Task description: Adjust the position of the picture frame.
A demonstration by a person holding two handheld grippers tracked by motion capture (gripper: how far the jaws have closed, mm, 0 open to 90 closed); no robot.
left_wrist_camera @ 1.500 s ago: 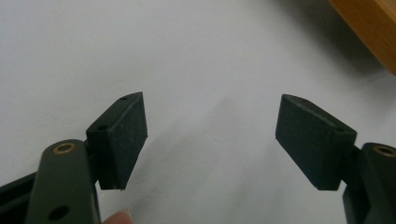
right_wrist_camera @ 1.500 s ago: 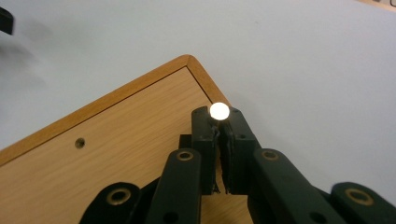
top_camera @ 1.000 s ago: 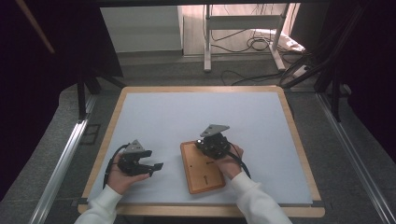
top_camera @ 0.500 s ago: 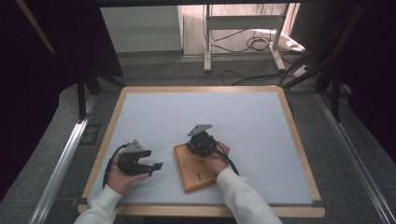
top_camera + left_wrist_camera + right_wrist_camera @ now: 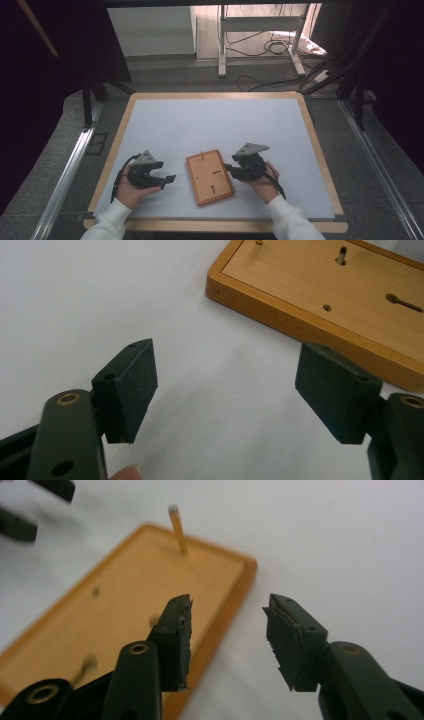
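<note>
Rectangular wooden board [image 5: 210, 177] lies flat on smooth white table [image 5: 215, 125].

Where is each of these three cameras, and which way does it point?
High view: above the person's side, looking forward and down at the white table; both hands, left gripper and right gripper show.
Left gripper view: rides that gripper, facing the wooden board.
Right gripper view: rides that gripper, facing the board's peg.
All three views share the board.

Grey carpet [image 5: 165, 75], cables [image 5: 272, 47] beyond table [image 5: 210, 117]
</note>
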